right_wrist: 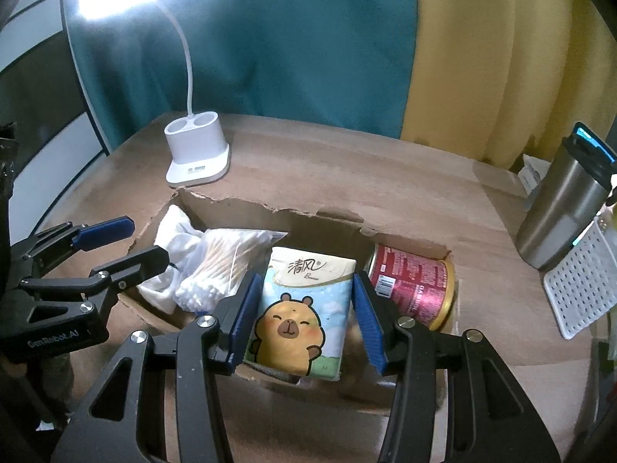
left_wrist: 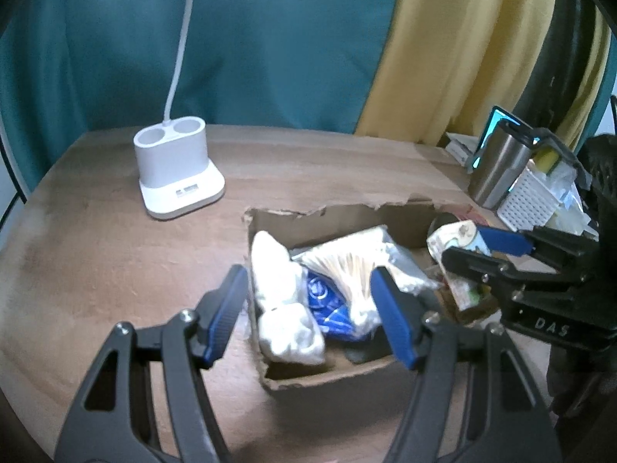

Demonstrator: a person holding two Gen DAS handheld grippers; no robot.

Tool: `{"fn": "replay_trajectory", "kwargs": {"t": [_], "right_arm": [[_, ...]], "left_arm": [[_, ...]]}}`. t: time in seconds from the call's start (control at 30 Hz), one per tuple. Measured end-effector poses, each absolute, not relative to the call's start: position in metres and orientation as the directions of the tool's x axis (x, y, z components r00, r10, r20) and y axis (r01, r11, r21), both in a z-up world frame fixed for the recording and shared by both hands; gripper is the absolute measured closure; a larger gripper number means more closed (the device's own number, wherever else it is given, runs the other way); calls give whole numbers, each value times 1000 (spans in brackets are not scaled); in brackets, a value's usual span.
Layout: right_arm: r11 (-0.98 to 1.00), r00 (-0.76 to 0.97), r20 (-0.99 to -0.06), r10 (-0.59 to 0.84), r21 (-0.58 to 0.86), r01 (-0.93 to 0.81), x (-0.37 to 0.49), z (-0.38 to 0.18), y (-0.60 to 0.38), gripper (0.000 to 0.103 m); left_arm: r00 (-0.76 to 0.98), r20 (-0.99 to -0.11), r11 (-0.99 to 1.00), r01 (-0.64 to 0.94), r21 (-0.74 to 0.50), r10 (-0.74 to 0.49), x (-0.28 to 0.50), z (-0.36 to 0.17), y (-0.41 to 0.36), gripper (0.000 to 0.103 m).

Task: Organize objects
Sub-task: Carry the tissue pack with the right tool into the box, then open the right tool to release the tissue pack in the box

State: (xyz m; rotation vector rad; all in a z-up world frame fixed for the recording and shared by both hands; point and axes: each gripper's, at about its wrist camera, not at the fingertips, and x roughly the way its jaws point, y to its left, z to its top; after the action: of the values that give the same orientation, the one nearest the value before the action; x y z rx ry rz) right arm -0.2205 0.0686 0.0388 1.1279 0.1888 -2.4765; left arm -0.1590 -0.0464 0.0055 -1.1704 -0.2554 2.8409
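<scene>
A torn cardboard box (left_wrist: 339, 214) (right_wrist: 270, 212) sits on the wooden table. In it lie a white cloth (left_wrist: 281, 301) (right_wrist: 173, 231), a bag of cotton swabs (left_wrist: 347, 266) (right_wrist: 219, 266), a blue packet (left_wrist: 326, 303) and a red can (right_wrist: 412, 289). My right gripper (right_wrist: 304, 308) (left_wrist: 462, 241) is shut on a tissue pack with a cartoon capybara (right_wrist: 300, 308) (left_wrist: 455, 239), held over the box's right part. My left gripper (left_wrist: 308, 308) (right_wrist: 142, 243) is open and empty above the box's left part.
A white desk lamp base (left_wrist: 177, 173) (right_wrist: 196, 154) stands behind the box at the left. A steel tumbler (left_wrist: 497, 169) (right_wrist: 555, 212) and a white perforated basket (left_wrist: 528, 200) (right_wrist: 578, 289) stand at the right. Teal and yellow curtains hang behind the table.
</scene>
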Motion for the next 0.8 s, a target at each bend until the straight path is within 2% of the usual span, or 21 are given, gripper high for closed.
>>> {"fn": "replay_trajectory", "kwargs": {"t": [0.47, 0.53, 0.6, 0.8], "right_arm": [[-909, -552, -777, -305, 63, 413, -231, 17, 64, 51], [-908, -555, -776, -301, 55, 416, -230, 17, 63, 49], [-908, -560, -772, -301, 52, 416, -228, 18, 63, 39], [-908, -566, -767, -302, 50, 416, -221, 20, 64, 33]], "left_arm": [[-692, -714, -986, 23, -166, 105, -163, -5, -48, 35], [-693, -712, -983, 26, -182, 113, -162, -6, -49, 35], [-688, -716, -982, 31, -185, 113, -162, -7, -50, 35], [-692, -714, -986, 22, -165, 104, -156, -4, -46, 35]]}}
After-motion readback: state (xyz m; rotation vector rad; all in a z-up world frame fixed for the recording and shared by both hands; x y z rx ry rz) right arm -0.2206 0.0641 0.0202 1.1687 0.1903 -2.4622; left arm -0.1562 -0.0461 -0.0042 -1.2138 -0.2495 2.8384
